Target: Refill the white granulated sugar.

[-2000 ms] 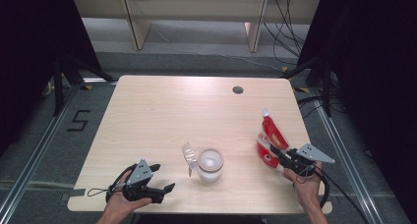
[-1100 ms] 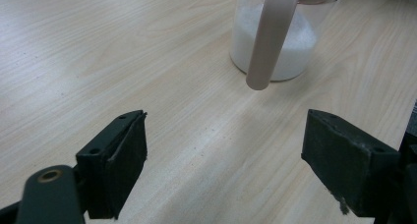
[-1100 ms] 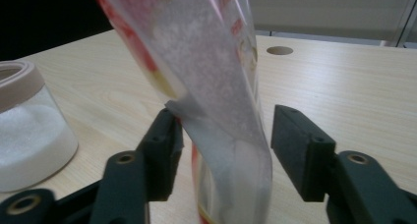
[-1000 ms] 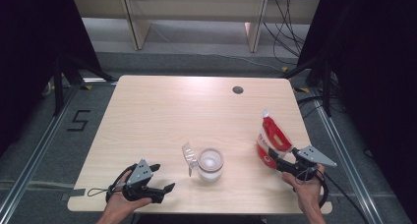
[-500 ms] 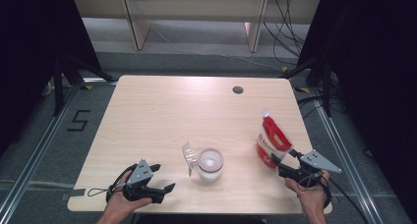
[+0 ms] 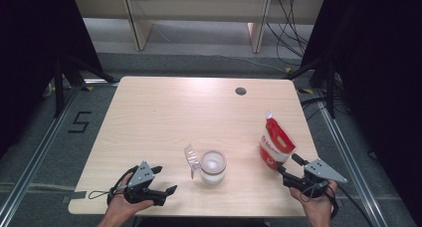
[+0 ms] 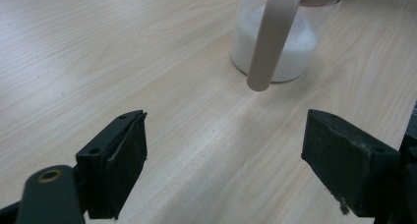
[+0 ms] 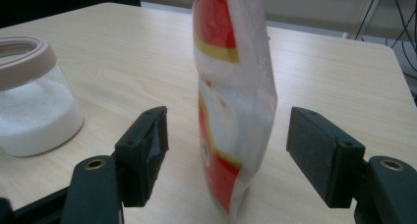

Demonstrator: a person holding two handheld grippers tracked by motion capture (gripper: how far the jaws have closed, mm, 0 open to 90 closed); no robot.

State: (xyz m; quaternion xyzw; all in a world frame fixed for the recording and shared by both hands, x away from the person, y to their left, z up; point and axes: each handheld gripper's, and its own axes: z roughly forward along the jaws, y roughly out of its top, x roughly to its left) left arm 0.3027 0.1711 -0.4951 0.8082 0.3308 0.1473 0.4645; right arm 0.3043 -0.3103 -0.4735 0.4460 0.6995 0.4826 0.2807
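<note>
high view: above, looking down the table [image 6: 164, 112] | gripper views: low, close — both share the jar [image 7: 290, 42]

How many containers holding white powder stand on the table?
2. A clear jar with its lid open stands near the table's front middle; a red and white pouch stands upright to its right, just ahead of the right gripper.

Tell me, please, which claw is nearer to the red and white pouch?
The right claw. It sits just behind the upright pouch, open, the pads clear of it. The left claw is far across the table, beyond the jar.
</note>
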